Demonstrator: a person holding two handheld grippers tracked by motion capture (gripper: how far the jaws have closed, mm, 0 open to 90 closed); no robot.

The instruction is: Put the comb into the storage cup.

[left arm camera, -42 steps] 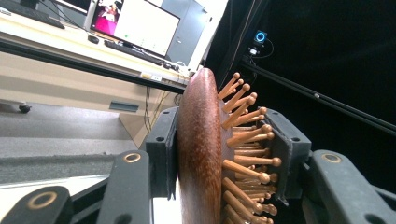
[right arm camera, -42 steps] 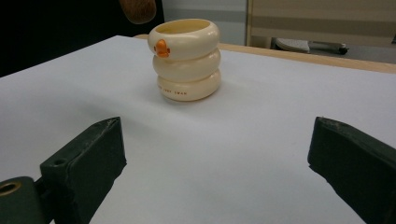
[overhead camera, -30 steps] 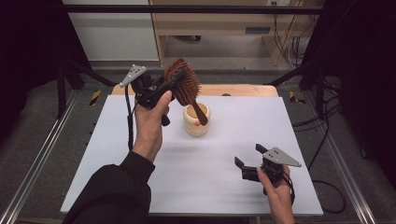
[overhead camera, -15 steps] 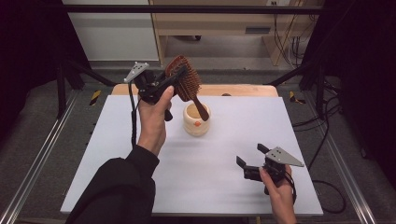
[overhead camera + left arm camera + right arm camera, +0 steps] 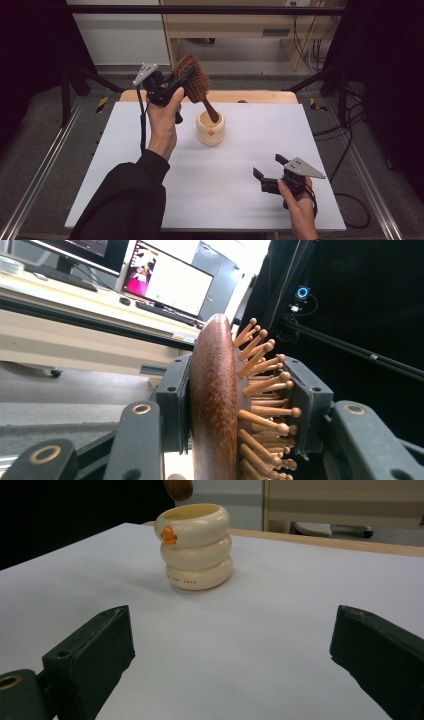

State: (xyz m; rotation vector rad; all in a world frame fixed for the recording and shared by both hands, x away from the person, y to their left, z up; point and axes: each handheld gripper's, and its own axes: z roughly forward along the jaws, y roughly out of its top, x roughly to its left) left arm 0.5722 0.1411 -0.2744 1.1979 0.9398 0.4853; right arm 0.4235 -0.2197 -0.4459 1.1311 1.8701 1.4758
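Left hand-held gripper raised over the far-left part of the worktop, jaws closed on the head of a wooden brush. In the left gripper view the brush sits edge-on between the pads, smooth back against one, bristle pins against the other.

Key relation: the brush's long axis slopes from the head, up and left, down and to the right to the handle, whose tip is at the mouth of the cream cup. Just inside the rim or just above it? Cannot tell from the high view. In the right gripper view a dark rounded tip shows right above the cup (no contact visible).

The cup stands upright at mid-worktop toward the far side, just right of the left hand. It is a ribbed shape of three stacked rings with a small orange mark on the near side.

Right hand-held gripper is low at the near right, jaws wide apart with nothing between them, pointing toward the cup but well apart from it. The left is much the nearer.

Room: bare worktop on all sides of the cup. A wooden strip runs along the far edge behind it. Judgement: any move of the brush runs along its slanted axis, and the cup rim is the one thing to catch on.
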